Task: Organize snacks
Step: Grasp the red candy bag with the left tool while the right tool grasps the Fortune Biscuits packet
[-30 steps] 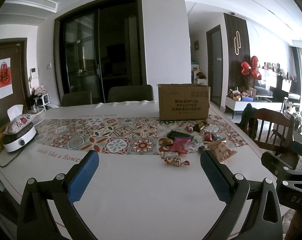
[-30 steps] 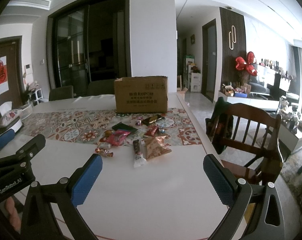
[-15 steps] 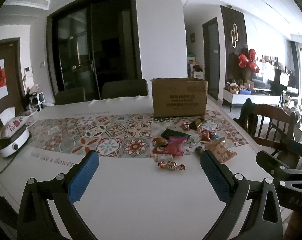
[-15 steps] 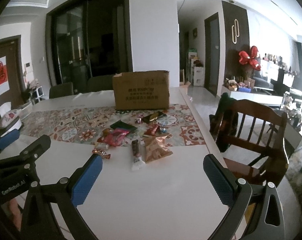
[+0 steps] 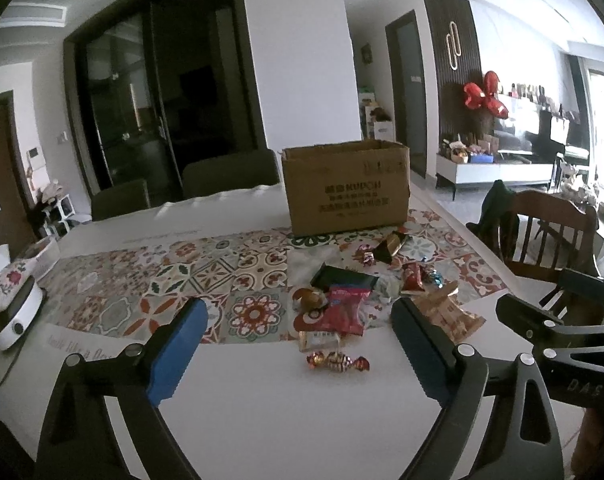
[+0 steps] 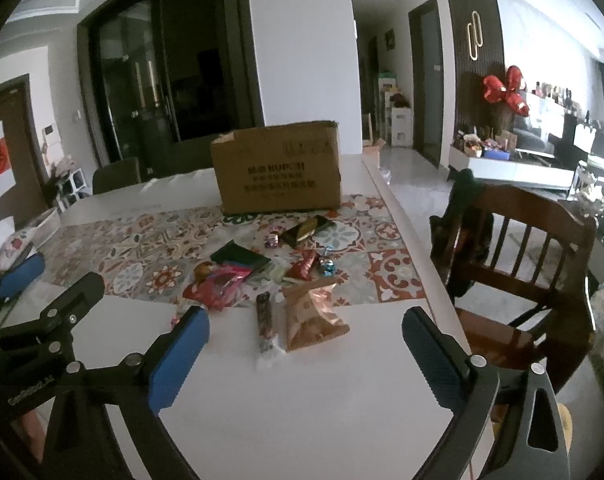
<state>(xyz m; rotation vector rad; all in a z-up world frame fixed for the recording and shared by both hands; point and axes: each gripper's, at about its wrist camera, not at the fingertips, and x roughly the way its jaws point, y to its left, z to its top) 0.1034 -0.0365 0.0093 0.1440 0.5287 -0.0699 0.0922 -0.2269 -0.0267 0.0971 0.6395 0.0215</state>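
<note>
**A:** Which snack is closest to you?

**B:** The twisted candy (image 5: pixel 337 361). It lies on the white part of the bench (image 5: pixel 262 420), at about 12 o'clock from my left gripper (image 5: pixel 298 354), just ahead of the tips. Its long way runs side to side, from 9 o'clock to 3 o'clock. The rest of the snack pile (image 5: pixel 366 292) sits behind it, and the cardboard box (image 5: pixel 346 188) stands farther back, past the pile.

**A:** Are your grippers holding anything?

**B:** No. Both are wide apart with nothing in them.

**A:** What about the other side?

**B:** My right gripper (image 6: pixel 304 344) points at the tan snack bag (image 6: pixel 312 314) and the dark bar (image 6: pixel 265 324). The bar's long way runs from 12 o'clock to 6 o'clock, right toward me.

**A:** So which one goes for the candy?

**B:** I think the left one. It is nearer, and the candy sits between its two sides. From my right gripper the candy is off at 10 o'clock.
</note>
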